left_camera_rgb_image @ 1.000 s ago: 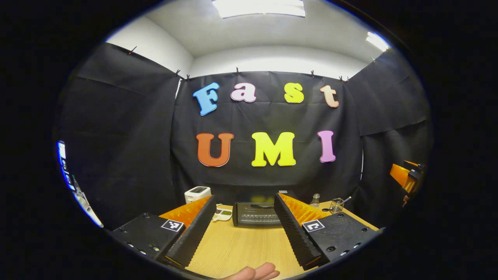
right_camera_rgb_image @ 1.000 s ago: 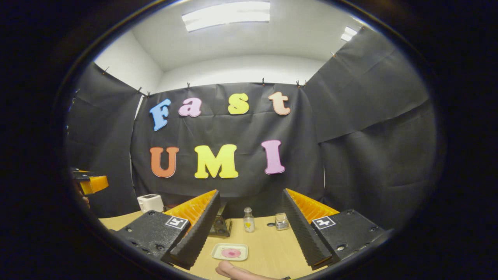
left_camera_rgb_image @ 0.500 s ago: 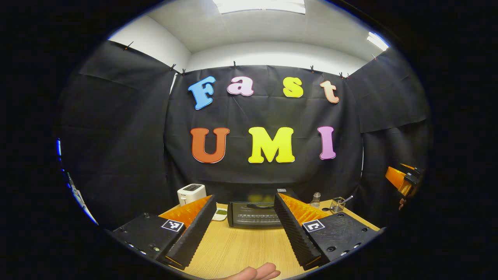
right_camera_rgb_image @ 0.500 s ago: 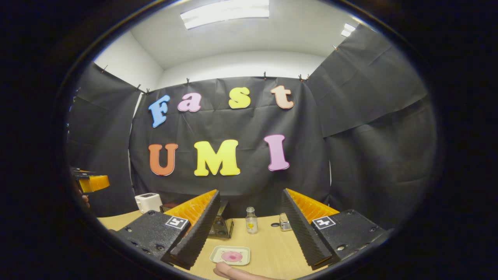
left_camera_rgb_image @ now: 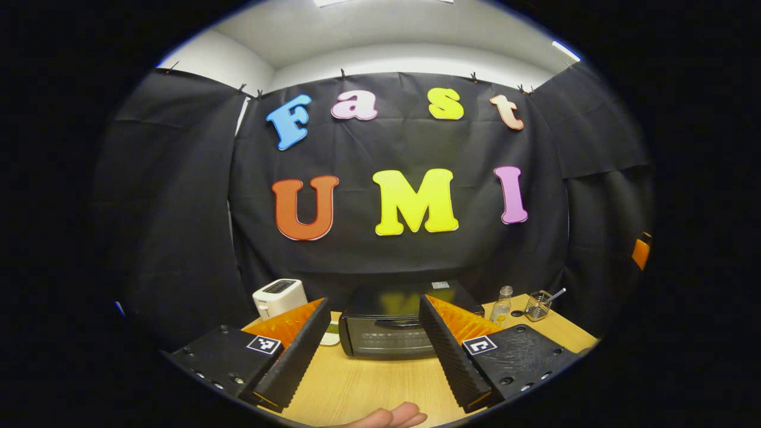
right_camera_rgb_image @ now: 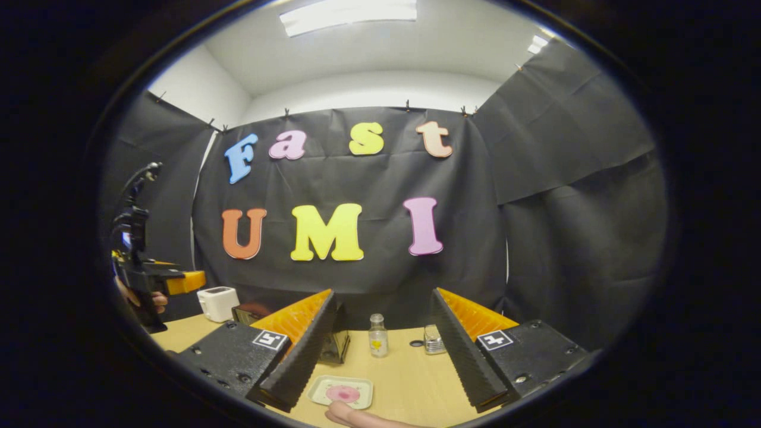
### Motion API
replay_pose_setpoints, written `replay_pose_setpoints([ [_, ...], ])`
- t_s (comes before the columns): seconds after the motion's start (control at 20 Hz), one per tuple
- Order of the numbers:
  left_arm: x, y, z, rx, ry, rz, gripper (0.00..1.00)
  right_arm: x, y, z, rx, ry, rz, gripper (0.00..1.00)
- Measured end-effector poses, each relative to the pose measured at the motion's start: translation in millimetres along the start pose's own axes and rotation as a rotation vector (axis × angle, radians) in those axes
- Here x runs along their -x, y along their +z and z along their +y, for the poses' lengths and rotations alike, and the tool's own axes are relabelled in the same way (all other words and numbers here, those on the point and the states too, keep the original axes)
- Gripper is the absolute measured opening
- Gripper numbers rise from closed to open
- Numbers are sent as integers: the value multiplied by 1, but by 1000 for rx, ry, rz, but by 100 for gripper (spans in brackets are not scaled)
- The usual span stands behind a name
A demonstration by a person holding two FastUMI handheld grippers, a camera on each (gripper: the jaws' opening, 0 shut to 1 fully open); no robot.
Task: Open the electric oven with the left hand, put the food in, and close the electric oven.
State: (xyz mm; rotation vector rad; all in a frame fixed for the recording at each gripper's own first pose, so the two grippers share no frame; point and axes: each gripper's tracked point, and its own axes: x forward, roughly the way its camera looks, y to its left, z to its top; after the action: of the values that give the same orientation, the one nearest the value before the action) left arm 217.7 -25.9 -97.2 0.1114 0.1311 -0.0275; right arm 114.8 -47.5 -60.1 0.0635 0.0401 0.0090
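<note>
A black electric oven [left_camera_rgb_image: 386, 324] stands shut at the back of the wooden table [left_camera_rgb_image: 368, 386], straight ahead between the fingers of my left gripper [left_camera_rgb_image: 376, 333], which is open and well short of it. In the right gripper view, a small pale tray with a pink piece of food [right_camera_rgb_image: 341, 393] lies on the table just in front of my right gripper [right_camera_rgb_image: 383, 345], also open with nothing between its fingers. The oven's side [right_camera_rgb_image: 334, 346] peeks from behind that gripper's left finger. The left gripper [right_camera_rgb_image: 148, 279] shows far left, held in a hand.
A white toaster [left_camera_rgb_image: 279, 297] stands left of the oven, with a small dish [left_camera_rgb_image: 330, 336] beside it. A little glass bottle [right_camera_rgb_image: 376, 343], a wire holder [left_camera_rgb_image: 538, 305] and a small glass jar [right_camera_rgb_image: 434, 340] stand at the back right of the table. A thumb [left_camera_rgb_image: 392, 416] shows at the bottom.
My left gripper has moved forward toward the oven, which now looks larger and closer. In the right gripper view the left gripper has come further into sight at the left; the tray has shifted slightly left.
</note>
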Motion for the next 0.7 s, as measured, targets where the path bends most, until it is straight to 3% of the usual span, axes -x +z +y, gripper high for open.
replay_pose_setpoints([
  [0.05, -20, -10, -6, 9, -13, 36, 84, -4, -1, -3, 3, -4, 3, 100],
  [0.1, -41, -23, -11, 13, -24, 74, 95, -7, -3, -7, 5, -6, 6, 100],
  [0.4, -137, -83, -41, 32, -59, 278, 96, -24, -9, -28, 10, -24, 11, 100],
  [0.7, -170, -115, -56, 41, -66, 412, 96, -24, -22, -51, -3, -47, 41, 100],
])
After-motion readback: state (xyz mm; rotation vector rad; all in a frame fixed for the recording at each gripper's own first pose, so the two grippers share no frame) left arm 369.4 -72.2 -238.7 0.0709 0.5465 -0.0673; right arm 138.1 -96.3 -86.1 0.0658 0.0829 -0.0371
